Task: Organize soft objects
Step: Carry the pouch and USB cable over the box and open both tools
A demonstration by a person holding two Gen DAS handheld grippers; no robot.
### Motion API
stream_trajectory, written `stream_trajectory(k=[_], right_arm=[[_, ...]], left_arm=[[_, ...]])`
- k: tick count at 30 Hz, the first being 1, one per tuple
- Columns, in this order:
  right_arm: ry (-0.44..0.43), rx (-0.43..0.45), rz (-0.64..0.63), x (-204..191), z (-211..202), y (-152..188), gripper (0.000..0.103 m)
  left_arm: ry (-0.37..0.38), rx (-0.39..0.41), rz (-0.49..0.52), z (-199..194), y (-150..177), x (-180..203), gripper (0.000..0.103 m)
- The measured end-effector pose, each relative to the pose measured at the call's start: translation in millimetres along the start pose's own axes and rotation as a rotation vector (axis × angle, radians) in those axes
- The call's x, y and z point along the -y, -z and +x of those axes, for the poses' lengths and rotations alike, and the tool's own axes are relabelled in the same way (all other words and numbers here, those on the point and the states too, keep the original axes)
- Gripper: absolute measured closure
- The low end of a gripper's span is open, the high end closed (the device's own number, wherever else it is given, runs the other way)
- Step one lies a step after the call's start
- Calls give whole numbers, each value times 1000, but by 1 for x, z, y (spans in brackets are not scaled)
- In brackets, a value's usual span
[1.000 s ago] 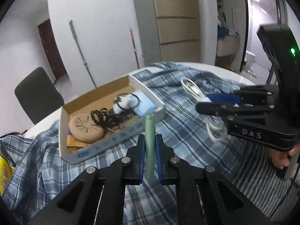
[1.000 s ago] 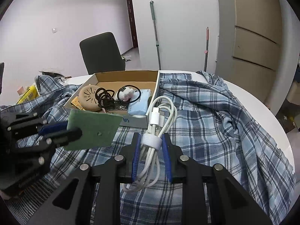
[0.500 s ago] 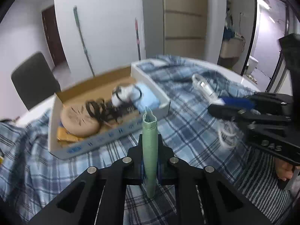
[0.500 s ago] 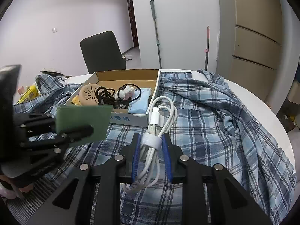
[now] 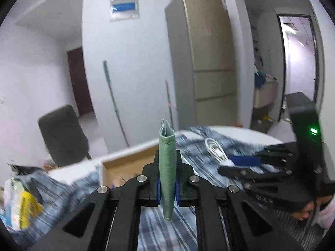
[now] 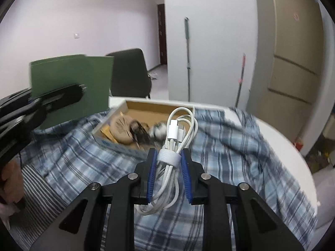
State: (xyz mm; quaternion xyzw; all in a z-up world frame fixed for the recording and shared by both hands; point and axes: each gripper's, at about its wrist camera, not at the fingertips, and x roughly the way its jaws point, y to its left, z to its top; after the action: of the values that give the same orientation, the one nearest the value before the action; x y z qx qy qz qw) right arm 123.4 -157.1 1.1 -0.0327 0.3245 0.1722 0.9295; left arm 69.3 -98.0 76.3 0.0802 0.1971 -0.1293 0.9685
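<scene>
The scene is viewed from behind each gripper, along its fingers, low and close over the shirt [image 6: 230,146]. Both views are faced toward the box [image 5: 125,163] [image 6: 159,108], chair [image 5: 60,133] and fridge [image 5: 209,62], which are shared.

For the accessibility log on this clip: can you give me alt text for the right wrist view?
The right gripper is shut on a coiled white cable above a blue plaid shirt spread over a table. Beyond it sits an open cardboard box of small items. At left, the left gripper holds a flat green wallet raised.
</scene>
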Motion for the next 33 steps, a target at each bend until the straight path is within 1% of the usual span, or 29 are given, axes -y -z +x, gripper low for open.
stream_trajectory(k=[3, 5, 7, 9, 11, 13, 16, 20, 25, 33], right_arm=[[-10, 42, -28, -10, -11, -28, 81], [-15, 73, -38, -15, -15, -50, 81], [-14, 100, -52, -19, -12, -72, 81], [-19, 104, -56, -23, -3, -91, 81], [-40, 86, -51, -23, 14, -107, 81], [-52, 70, -26, -21, 32, -116, 81], [-71, 38, -1, -20, 61, -118, 81], [-79, -23, 29, -18, 97, -108, 81], [-81, -74, 39, -11, 118, -95, 81], [-113, -102, 35, -15, 140, -84, 81]], left_arm=[[-63, 26, -29, 12, -25, -16, 93], [-53, 34, -68, 23, -37, -29, 93], [-74, 48, -90, 35, -47, -41, 93], [-83, 59, -113, 45, -49, -53, 93], [-76, 37, -139, 58, -48, -64, 93], [-74, -1, -152, 71, -43, -75, 93], [-75, -32, -163, 85, -33, -87, 93], [-66, -50, -190, 94, -15, -95, 93], [-53, -74, -202, 105, -4, -97, 93], [-36, -85, -189, 119, 7, -94, 93]])
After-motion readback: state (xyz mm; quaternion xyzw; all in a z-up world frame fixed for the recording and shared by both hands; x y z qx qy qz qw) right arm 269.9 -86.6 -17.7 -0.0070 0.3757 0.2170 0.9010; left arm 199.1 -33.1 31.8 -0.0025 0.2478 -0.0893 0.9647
